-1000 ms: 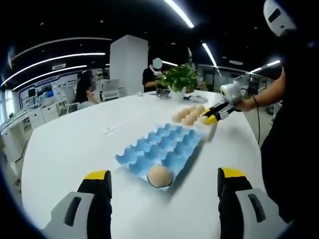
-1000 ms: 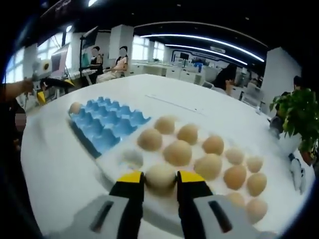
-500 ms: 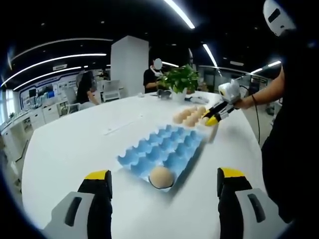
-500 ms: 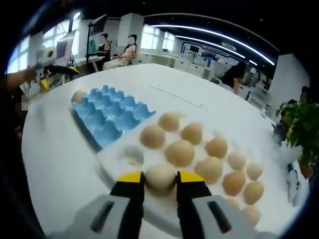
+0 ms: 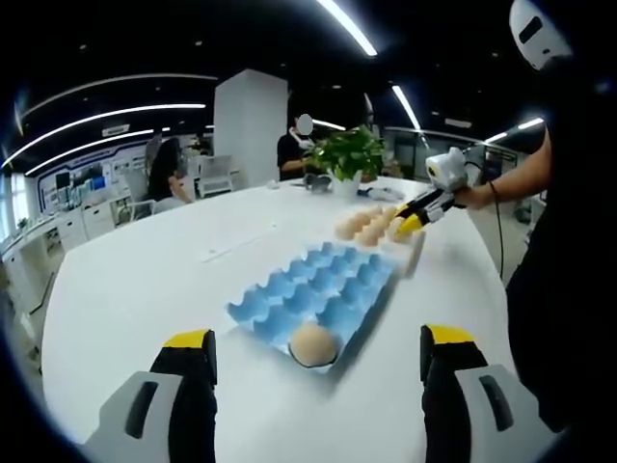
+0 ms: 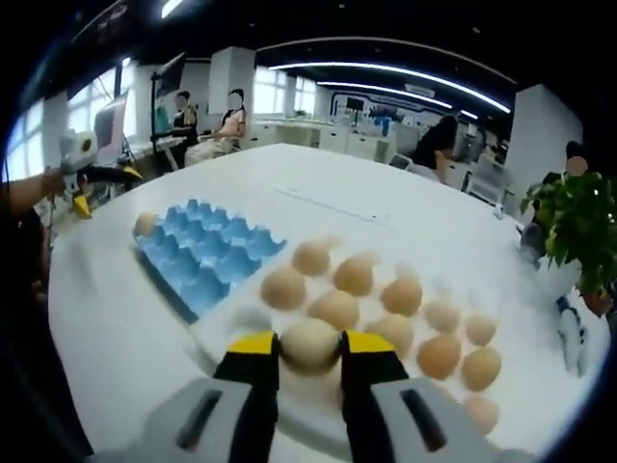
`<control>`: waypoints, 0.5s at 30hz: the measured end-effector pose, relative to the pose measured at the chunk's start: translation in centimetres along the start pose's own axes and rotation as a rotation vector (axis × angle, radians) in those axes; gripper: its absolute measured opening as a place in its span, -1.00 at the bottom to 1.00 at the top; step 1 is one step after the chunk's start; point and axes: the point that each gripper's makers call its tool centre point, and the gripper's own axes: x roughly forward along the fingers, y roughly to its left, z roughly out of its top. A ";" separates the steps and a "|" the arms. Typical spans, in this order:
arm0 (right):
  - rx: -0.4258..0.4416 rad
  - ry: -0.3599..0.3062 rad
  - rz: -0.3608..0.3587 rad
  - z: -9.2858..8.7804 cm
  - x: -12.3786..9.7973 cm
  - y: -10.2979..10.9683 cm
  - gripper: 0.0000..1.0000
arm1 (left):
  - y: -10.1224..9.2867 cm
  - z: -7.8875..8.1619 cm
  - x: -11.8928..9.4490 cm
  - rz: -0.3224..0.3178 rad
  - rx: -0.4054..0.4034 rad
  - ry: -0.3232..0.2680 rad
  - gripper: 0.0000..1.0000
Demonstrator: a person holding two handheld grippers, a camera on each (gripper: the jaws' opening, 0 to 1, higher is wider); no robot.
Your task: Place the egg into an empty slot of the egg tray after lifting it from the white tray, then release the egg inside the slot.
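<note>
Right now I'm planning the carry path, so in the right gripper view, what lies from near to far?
Right tongs shut on the held egg → white tray with eggs → blue egg tray → bare white table → people seated at the far desks.

In the right gripper view an egg sits between the right gripper jaws, above the white tray; more eggs lie ahead and right of it; the egg tray lies ahead-left; a plant stands far right.
</note>
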 end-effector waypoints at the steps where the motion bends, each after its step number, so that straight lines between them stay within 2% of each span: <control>1: 0.002 0.004 0.007 0.1 0.0 0.2 -0.54 | 0.0 0.0 0.0 0.000 -0.002 0.000 0.76; 15: -0.018 -0.037 0.086 2.3 0.9 3.2 -0.54 | -0.2 -0.1 0.3 -0.010 0.000 0.004 0.77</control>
